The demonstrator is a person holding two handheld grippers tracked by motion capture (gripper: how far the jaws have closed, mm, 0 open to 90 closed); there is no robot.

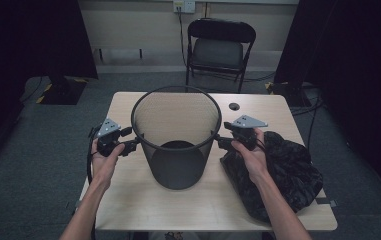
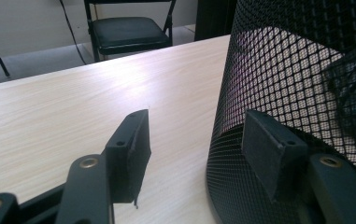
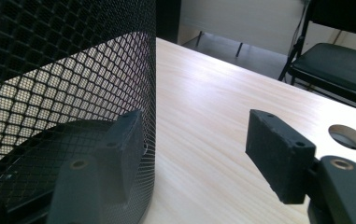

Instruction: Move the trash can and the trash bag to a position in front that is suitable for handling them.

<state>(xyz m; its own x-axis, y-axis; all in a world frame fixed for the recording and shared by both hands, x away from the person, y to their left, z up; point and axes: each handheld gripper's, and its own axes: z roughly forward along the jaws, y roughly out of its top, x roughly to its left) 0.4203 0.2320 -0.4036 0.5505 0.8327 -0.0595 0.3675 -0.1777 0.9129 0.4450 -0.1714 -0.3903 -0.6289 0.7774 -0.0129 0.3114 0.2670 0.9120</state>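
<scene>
Flanking the mesh bin (image 1: 176, 137) at mid-desk (image 1: 258, 102), the left gripper (image 1: 129, 146) and right gripper (image 1: 219, 141) stand unclenched beside its wall. Squeeze evenly from both sides (the mesh may flex). A black bag (image 1: 283, 172) lies right of the bin.
</scene>
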